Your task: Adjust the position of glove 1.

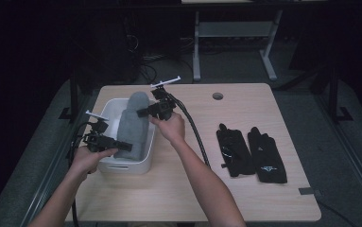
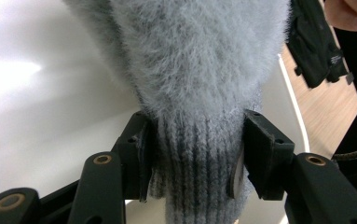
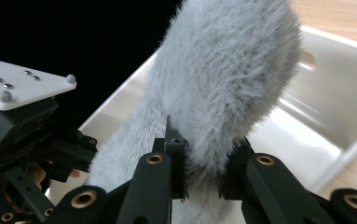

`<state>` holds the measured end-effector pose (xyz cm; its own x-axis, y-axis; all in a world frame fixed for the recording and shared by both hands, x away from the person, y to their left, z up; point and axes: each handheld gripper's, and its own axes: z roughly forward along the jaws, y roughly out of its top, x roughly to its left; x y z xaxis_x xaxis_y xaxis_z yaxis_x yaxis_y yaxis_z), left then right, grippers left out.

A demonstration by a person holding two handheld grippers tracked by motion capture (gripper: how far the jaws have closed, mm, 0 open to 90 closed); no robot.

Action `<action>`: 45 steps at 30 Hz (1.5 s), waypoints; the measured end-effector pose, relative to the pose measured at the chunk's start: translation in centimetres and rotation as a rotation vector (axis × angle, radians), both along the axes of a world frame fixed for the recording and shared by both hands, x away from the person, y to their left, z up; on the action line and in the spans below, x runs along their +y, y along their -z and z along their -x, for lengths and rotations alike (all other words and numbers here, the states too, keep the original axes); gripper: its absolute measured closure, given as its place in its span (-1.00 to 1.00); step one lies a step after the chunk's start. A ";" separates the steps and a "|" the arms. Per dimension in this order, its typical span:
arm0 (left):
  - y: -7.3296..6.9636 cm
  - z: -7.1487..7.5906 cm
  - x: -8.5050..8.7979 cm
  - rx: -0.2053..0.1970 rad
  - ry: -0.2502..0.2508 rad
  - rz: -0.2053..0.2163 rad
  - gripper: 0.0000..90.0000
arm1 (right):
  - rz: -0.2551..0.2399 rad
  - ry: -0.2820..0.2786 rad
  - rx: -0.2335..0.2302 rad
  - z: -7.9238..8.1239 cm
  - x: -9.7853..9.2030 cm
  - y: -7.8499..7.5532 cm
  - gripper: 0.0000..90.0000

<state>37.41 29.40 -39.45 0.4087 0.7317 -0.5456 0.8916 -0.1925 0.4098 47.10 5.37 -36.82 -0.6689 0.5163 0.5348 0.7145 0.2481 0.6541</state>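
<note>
A fuzzy grey glove (image 1: 132, 124) is being laid into the white plastic bin (image 1: 146, 162) that stands at the table's (image 1: 245, 203) left side, at about nine o'clock from the table's middle. The glove lies lengthwise in the bin, its ribbed cuff at the six o'clock end and its fluffy tip rising over the twelve o'clock rim.

The left tongs (image 1: 123, 145) bracket the ribbed cuff; in the left gripper view (image 2: 195, 158) the pads sit right against the knit, though whether they squeeze it or only rest against it is hard to say. The right tongs (image 1: 143, 112) are clenched on the fluffy upper part, the fur pinched between the pads in the right gripper view (image 3: 203, 175).

The step in hand looks like the placing itself: the glove is inside the bin but not yet let go. The next move probably calls for lowering the raised tip until it settles below the rim, then letting both tongs release and lifting clear without snagging the fur.

The bin appears to hold nothing besides the grey glove. A pair of black gloves (image 1: 251, 152) lies flat on the table at three o'clock, well apart from the bin.
</note>
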 end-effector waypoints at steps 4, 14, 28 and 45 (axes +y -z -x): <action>0.5 -0.1 -0.5 0.025 0.001 -0.002 -0.01 | 0.022 0.001 0.009 0.0 -0.3 0.4 0.70; 0.3 -0.2 -1.0 0.012 -0.007 -0.044 -0.26 | 0.108 0.057 -0.042 0.1 -0.6 0.0 0.14; -0.7 0.0 -0.6 -0.017 -0.036 -0.039 -0.22 | 0.090 0.050 -0.060 0.1 -1.7 -0.8 0.15; -3.7 1.3 -1.6 -0.154 -0.018 -0.039 -0.32 | 0.050 0.059 -0.096 1.5 -6.7 -2.9 -0.01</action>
